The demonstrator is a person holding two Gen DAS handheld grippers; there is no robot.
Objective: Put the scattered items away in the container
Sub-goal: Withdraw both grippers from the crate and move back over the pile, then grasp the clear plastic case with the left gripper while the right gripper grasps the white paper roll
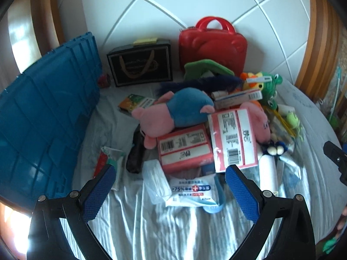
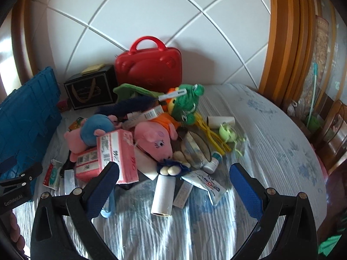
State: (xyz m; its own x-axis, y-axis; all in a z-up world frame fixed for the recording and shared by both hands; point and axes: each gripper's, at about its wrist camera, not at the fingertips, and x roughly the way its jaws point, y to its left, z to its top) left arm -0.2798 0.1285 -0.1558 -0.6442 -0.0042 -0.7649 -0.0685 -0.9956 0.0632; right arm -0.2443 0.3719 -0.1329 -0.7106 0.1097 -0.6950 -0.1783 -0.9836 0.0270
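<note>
**On the bed, a heap awaits sorting**

Nearest the cameras, the left hand-held gripper (image 1: 170, 189) and the right hand-held gripper (image 2: 173, 184) hover over the striped bed sheet (image 1: 164, 227), both spread wide and holding nothing. Just beyond lies the pile: a wipes packet (image 1: 190, 191), a white tube (image 2: 163, 196), pink tissue packs (image 1: 184, 148) and pig plush toys (image 2: 155, 143). Left of the pile stands the blue container (image 1: 43, 117); behind the pile, a red case (image 1: 213, 47) leans on the headboard.
</note>
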